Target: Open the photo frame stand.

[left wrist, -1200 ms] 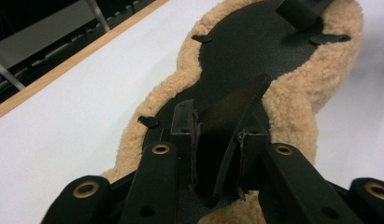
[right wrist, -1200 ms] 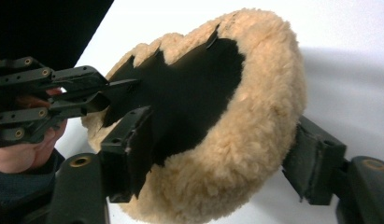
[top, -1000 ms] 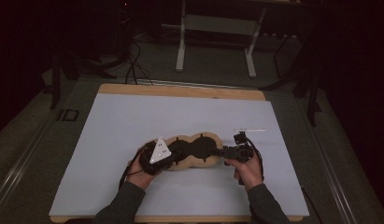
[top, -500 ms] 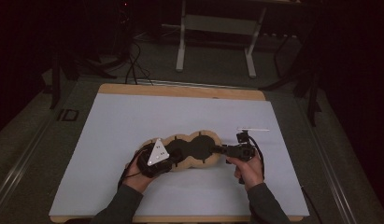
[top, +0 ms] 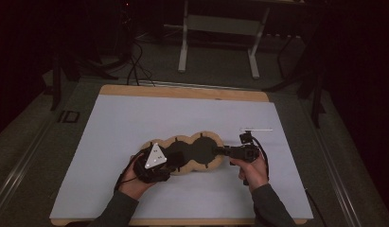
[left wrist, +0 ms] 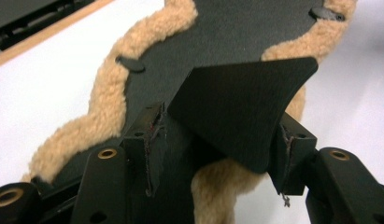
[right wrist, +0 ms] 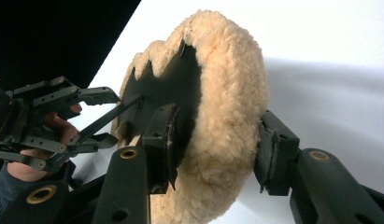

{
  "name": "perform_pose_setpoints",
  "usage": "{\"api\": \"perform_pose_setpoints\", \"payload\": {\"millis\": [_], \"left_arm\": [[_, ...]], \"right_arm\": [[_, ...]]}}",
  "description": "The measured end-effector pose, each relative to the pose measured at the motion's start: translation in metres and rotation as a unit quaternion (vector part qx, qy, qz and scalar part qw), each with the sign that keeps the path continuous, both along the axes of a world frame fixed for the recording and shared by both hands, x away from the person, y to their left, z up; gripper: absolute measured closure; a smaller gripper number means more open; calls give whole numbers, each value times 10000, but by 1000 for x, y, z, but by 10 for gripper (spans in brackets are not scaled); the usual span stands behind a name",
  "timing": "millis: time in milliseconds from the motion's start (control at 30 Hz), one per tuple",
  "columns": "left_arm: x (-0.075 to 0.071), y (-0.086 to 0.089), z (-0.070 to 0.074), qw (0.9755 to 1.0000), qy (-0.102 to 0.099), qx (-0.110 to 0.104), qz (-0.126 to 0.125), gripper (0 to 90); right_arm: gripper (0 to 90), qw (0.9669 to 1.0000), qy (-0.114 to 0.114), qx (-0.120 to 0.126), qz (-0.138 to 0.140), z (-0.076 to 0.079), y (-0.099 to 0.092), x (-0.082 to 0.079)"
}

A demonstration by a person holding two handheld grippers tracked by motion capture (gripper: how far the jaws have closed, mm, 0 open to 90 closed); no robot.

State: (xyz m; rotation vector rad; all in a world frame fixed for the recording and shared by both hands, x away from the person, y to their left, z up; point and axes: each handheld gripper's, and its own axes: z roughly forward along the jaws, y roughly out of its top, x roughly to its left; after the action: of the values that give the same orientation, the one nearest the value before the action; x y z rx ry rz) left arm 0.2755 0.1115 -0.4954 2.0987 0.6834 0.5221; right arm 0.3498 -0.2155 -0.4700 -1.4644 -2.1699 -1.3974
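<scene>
Fleece-edged black pad (top: 192,151), three-lobed, lies flat on the white table cover (top: 135,118), near the person's edge, between the two hands. Left gripper (left wrist: 217,140): jaws have just been opening and stand spread, a lifted black flap (left wrist: 241,107) of the pad between them, not visibly pinched. Right gripper (right wrist: 217,154): jaws have just been closing, both pads pressing the pad's fleece rim (right wrist: 227,116) at its right end

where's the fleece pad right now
In the high view the fleece pad lies on the white sheet near the table's front edge, between the left gripper at its left end and the right gripper at its right end.
</scene>
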Motion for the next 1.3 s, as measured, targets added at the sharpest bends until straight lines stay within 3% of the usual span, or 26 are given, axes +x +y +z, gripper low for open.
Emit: {"api": "perform_pose_setpoints", "payload": {"millis": [100, 133, 267, 367, 533, 900, 1033, 1300], "left_arm": [[0, 4, -2, 10000, 91, -5, -22, 442], [0, 9, -5, 9997, 218, -66, -24, 442], [0, 17, -8, 9991, 409, -92, 16, 459], [-2, 21, -9, 9985, 551, -37, -51, 459], [-4, 26, -10, 9982, 606, 4, -21, 448], [1, 56, -8, 9957, 783, -328, 371, 414], [4, 69, -9, 9931, 924, -388, 617, 411], [12, 93, -10, 9862, 1093, -790, 964, 391]], "right_arm": [[551, 10000, 3, 6, -8, 0, 0, 0], [552, 10000, -2, -3, -4, 0, 0, 0], [554, 10000, -7, -22, 11, 0, 0, 0], [556, 10000, -11, -24, 27, 0, -1, 1], [556, 9999, -43, -91, 75, 1, 0, 1], [556, 9997, -89, -172, 137, 1, 0, 2], [558, 9996, -138, -192, 168, 3, 1, 1], [560, 9993, -221, -223, 225, 5, 2, 1]]}}
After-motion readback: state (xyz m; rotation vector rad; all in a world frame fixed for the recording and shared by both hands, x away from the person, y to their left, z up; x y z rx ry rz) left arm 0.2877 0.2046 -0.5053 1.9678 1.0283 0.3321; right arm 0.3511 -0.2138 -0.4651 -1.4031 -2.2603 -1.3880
